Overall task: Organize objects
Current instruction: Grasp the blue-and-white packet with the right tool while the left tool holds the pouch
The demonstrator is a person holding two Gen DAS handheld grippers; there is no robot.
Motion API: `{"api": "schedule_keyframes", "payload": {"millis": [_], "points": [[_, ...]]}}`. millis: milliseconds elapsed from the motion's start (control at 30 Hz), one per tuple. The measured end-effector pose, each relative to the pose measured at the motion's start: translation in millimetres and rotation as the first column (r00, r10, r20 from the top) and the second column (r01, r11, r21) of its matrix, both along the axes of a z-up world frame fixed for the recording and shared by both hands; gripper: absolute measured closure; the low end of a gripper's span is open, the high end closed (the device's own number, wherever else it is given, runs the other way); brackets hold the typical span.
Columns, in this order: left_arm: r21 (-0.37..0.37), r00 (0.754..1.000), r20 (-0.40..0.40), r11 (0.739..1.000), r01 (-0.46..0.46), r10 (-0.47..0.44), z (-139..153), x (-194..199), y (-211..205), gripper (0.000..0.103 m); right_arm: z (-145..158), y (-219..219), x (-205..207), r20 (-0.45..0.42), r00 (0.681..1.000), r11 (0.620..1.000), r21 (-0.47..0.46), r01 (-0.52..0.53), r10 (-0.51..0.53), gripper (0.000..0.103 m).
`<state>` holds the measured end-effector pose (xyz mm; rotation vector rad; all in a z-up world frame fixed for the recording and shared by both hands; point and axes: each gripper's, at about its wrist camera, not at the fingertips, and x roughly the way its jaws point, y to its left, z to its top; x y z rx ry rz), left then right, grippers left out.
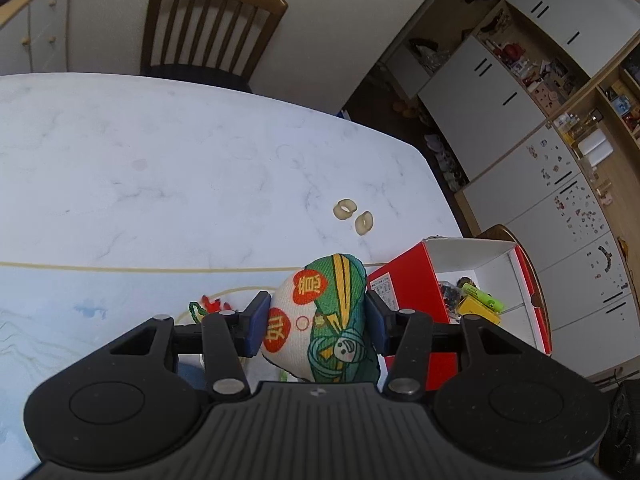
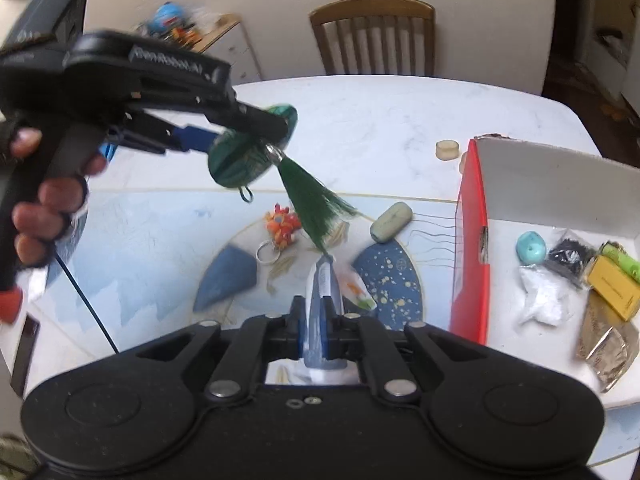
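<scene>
In the left wrist view my left gripper (image 1: 316, 300) is shut on a stuffed fabric sachet (image 1: 324, 320), green and white with red character patches, pinched between the blue pads (image 1: 260, 316). The right wrist view shows the same sachet (image 2: 236, 164) lifted above the table. Its green tassel (image 2: 312, 204) hangs down, and a hand (image 2: 48, 200) holds the left gripper (image 2: 248, 136). My right gripper (image 2: 316, 308) is shut on a thin blue and white flat item (image 2: 320, 292), seen edge-on. To the right stands an open red box (image 2: 472, 240) holding a turquoise bead (image 2: 530, 248), a yellow packet and bags.
On the white marble table (image 1: 160, 160) lie two cream rings (image 1: 345, 209), an orange keyring charm (image 2: 282, 224) and a pale green oblong stone (image 2: 391, 222). A wooden chair (image 2: 372, 36) stands at the far edge. Cabinets and shelves (image 1: 520, 100) line the right wall.
</scene>
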<state>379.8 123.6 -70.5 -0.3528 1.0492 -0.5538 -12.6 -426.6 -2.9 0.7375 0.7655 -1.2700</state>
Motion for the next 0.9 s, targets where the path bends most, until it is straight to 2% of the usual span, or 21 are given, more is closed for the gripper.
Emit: {"api": "schedule_keyframes", "payload": {"millis": [100,233,633,700,767,800,900], "points": [[-0.004,1.0,0.009,1.0,-0.016,0.016,5.1,-11.9,13.1,0.054,-4.8,-1.3,0.4,-0.024,0.999,0.999,0.012,-0.041,0.041,0.095],[0.038,0.999,0.034,0.999,-0.023,0.022,4.8,-28.4,26.0,0.054,-12.5,-4.8,3.2,-0.046,0.997,0.998,0.02,-0.066,0.067,0.088],[0.12,0.998,0.067,0.993,-0.012,0.004,-25.8,-77.3,58.5,0.054,-37.3,-24.4,3.7,-0.038,0.999,0.998,0.052,-0.017,0.019,0.075],[0.125,0.998,0.062,0.992,-0.008,0.001,-30.9,-85.4,63.1,0.054,-42.5,-29.8,2.9,-0.025,1.0,0.998,0.06,-0.004,0.006,0.066],[0.128,0.998,0.06,0.992,-0.01,0.002,-34.7,-91.2,67.8,0.054,-43.2,-30.4,3.2,-0.017,1.0,0.999,0.039,0.009,-0.008,0.031],[0.125,0.998,0.057,0.992,-0.014,0.007,-36.4,-93.6,70.6,0.054,-43.2,-30.3,3.5,-0.009,1.0,1.0,0.023,0.008,-0.008,0.026],[0.119,0.999,0.046,0.993,-0.017,0.012,-41.0,-98.1,75.7,0.054,-49.5,-36.1,7.2,-0.022,1.0,0.999,0.033,0.013,-0.012,0.026]]}}
